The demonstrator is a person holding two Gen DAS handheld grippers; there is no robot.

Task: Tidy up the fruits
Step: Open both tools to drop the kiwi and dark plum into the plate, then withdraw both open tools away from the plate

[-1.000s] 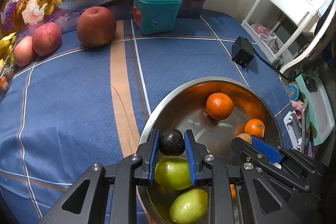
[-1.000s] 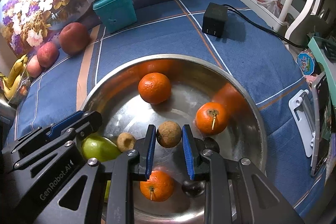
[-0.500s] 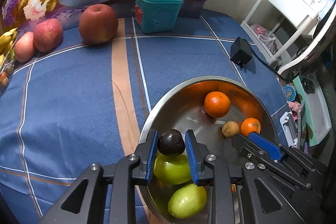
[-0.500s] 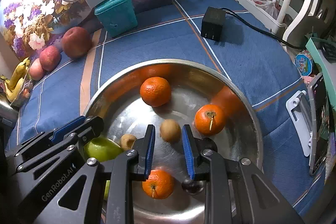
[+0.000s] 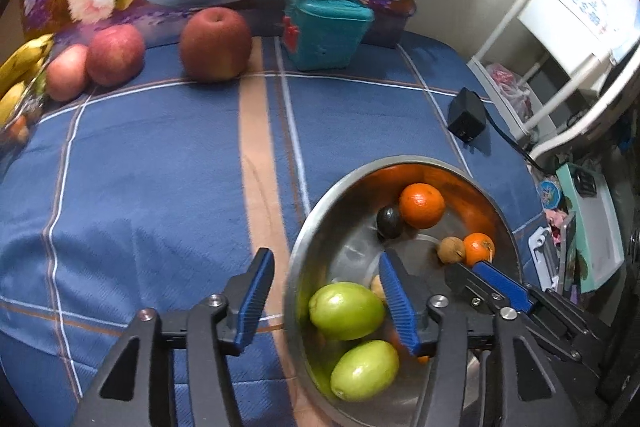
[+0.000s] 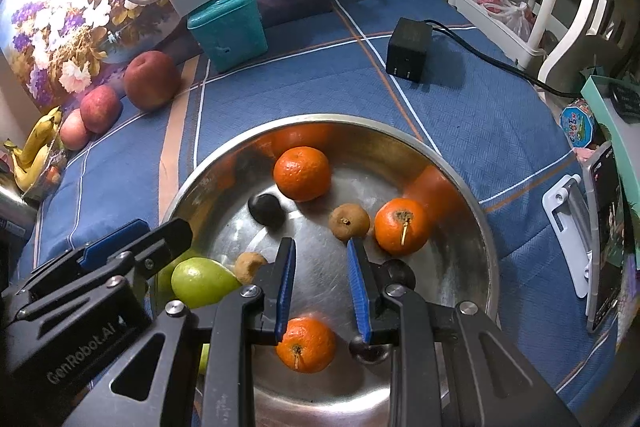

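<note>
A steel bowl (image 5: 316,211) (image 6: 476,227) on the blue cloth holds oranges (image 5: 422,205) (image 6: 302,179), green fruits (image 5: 346,311) (image 6: 202,283), small brown fruits (image 6: 349,221) and a dark round fruit (image 5: 389,223) (image 6: 266,209). My left gripper (image 5: 326,297) is open and empty, straddling the bowl's near-left rim above the green fruits. My right gripper (image 6: 320,285) is open and empty above the bowl's middle. Red apples (image 5: 215,44) (image 6: 151,79) lie at the cloth's back.
A teal box (image 5: 326,31) (image 6: 228,27) with a white lamp on top stands at the back. Bananas (image 5: 20,67) (image 6: 34,147) lie far left. A black power adapter (image 5: 466,119) (image 6: 409,55) with its cable lies right. A white chair (image 5: 560,39) stands beyond the edge.
My left gripper opened and released the dark fruit, which rolled beside the big orange. My right gripper opened wider and drew back from the small brown fruit.
</note>
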